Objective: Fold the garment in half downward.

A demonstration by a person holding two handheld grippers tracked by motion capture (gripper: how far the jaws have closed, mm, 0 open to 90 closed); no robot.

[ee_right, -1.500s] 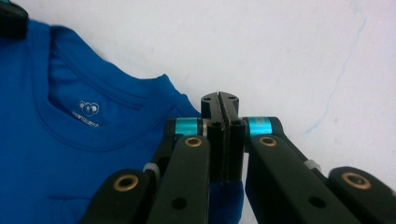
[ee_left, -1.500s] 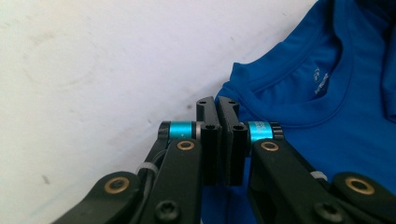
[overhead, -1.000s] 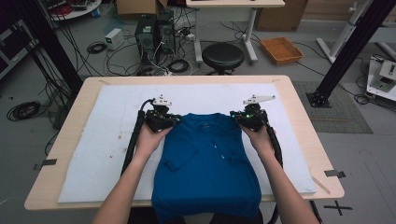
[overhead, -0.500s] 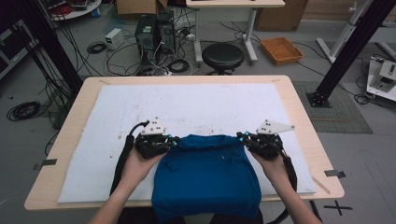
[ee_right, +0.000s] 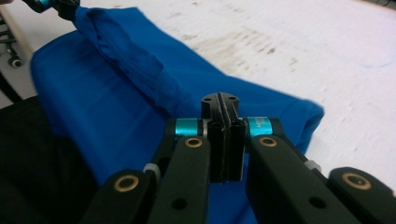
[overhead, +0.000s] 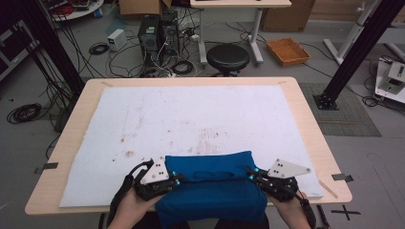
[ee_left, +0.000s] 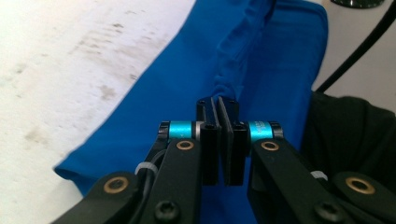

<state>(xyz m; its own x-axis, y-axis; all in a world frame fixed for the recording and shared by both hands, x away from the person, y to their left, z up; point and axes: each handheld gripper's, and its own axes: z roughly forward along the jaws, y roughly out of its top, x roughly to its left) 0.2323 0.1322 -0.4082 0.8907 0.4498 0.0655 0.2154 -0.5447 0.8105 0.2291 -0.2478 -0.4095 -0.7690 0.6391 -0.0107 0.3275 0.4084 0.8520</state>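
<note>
Surface: a light wooden table (overhead: 310, 133) carries a white mat (overhead: 200, 119) covering most of its top. The mat is soiled with brown stains (overhead: 126, 153) and faint scuffs toward its near-left and centre. Dark tape pieces sit at the table's left (overhead: 46, 167) and right (overhead: 341, 176) edges.

Room: grey floor beyond the table, with a black round stool (overhead: 228, 57), a computer tower (overhead: 149, 36), a small white box (overhead: 116, 39) and loose cables (overhead: 98, 47). An orange tray (overhead: 288, 50) lies on the floor to the right. Black frame posts stand at left (overhead: 47, 47) and right (overhead: 356, 52); a second table's legs (overhead: 255, 28) show at the far side.

Item: a blue garment (overhead: 212, 191) lies folded at the near edge of the table, on the mat, its lower part hanging past the edge. Its upper fold forms a raised roll between the two tools.

Left hand-held gripper (overhead: 175, 180): jaws pressed together on the garment's left edge, a pinch of cloth rising between them in the left gripper view (ee_left: 219, 116).

Right hand-held gripper (overhead: 252, 172): jaws likewise clamped on the garment's right edge (ee_right: 224, 116). Each carries a grey three-cornered plate.

Obstructions: none between the tools. No legible writing seen.
</note>
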